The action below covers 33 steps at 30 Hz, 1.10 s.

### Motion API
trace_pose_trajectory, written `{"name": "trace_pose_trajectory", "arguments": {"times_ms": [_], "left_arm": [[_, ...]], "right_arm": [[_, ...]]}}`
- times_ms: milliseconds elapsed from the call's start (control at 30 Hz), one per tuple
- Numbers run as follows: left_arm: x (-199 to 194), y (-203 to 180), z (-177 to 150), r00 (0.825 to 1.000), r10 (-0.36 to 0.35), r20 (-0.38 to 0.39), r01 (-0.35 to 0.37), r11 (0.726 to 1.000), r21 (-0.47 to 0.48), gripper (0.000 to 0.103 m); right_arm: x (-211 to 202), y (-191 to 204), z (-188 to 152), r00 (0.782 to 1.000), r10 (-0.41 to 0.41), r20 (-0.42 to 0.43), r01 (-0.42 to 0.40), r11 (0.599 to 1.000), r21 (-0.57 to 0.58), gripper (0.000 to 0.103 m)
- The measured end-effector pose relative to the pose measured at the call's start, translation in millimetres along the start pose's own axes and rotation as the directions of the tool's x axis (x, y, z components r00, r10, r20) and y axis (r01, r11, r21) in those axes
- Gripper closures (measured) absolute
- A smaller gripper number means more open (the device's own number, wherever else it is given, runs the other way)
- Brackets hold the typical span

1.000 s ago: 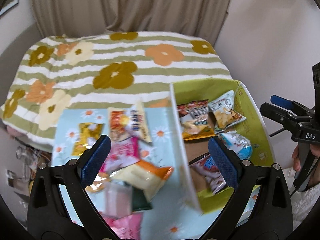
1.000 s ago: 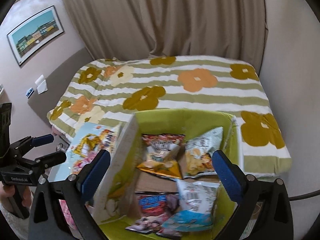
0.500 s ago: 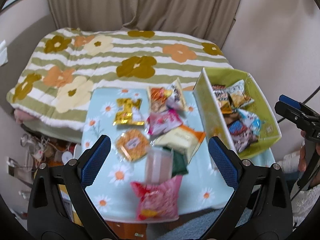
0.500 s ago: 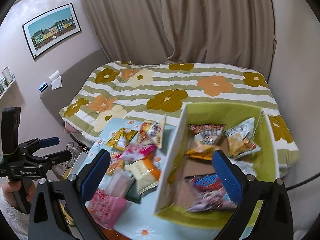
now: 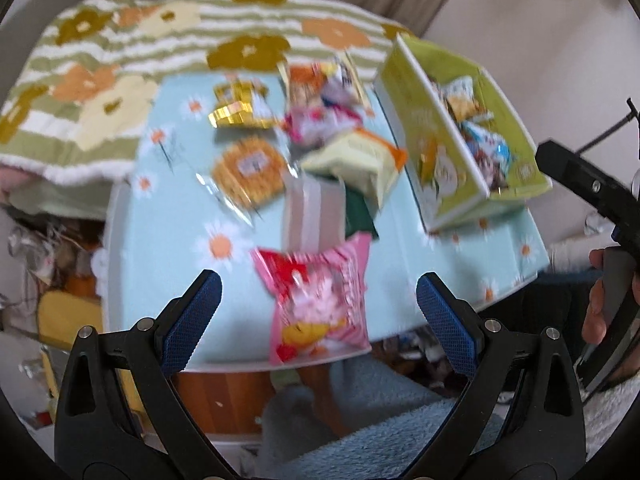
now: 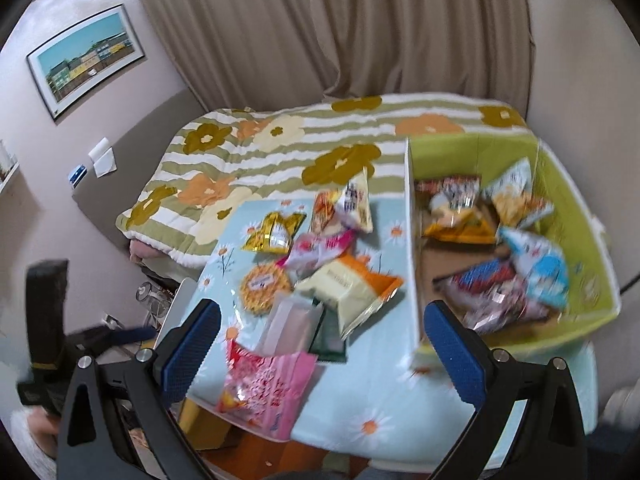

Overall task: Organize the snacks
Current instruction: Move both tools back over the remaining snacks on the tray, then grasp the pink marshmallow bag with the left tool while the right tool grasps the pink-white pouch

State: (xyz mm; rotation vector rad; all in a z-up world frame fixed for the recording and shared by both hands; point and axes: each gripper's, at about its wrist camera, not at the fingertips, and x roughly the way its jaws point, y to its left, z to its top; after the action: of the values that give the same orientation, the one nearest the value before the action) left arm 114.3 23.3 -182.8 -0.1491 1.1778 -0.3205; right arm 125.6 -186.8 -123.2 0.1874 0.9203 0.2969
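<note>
A low bench (image 6: 360, 408) under a pale-blue daisy cloth stands against a bed (image 6: 280, 148) with a striped, flowered cover; beige curtains (image 6: 320, 28) and a framed picture (image 6: 86, 60) lie behind. Loose snack packets (image 6: 320, 276) crowd the bench's middle, a pink packet (image 5: 320, 304) at its near edge. A green box (image 6: 568, 216) of snacks fills the right end. Left gripper (image 5: 318, 320) and right gripper (image 6: 318, 344) hover above, fingers spread, empty.
</note>
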Motion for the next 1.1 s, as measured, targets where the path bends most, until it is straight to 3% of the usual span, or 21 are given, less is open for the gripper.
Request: {"name": "trace_pose_trajectory", "arguments": {"times_ms": [167, 600, 767, 1033, 1100], "left_arm": [[43, -2, -21, 0.997, -0.027, -0.075, 0.026, 1.000, -0.012, 0.005], [117, -15, -33, 0.990, 0.067, -0.126, -0.075, 0.996, -0.055, 0.005], [124, -14, -35, 0.988, 0.083, -0.131, -0.091, 0.994, -0.058, 0.006], [114, 9, -40, 0.994, 0.069, -0.088, -0.078, 0.991, -0.107, 0.025], [110, 17, -42, 0.994, 0.076, -0.078, -0.085, 0.990, -0.115, 0.026]], "right_arm": [[29, 1, -30, 0.998, 0.018, -0.061, -0.014, 0.998, 0.064, 0.002], [83, -18, -65, 0.981, 0.074, -0.177, -0.055, 0.992, 0.110, 0.002], [93, -18, -68, 0.973, 0.097, -0.212, -0.075, 0.991, 0.110, 0.002], [110, -9, -65, 0.965, 0.115, -0.236, -0.096, 0.991, 0.091, 0.002], [116, -5, -63, 0.963, 0.119, -0.240, -0.102, 0.992, 0.081, 0.002]]}}
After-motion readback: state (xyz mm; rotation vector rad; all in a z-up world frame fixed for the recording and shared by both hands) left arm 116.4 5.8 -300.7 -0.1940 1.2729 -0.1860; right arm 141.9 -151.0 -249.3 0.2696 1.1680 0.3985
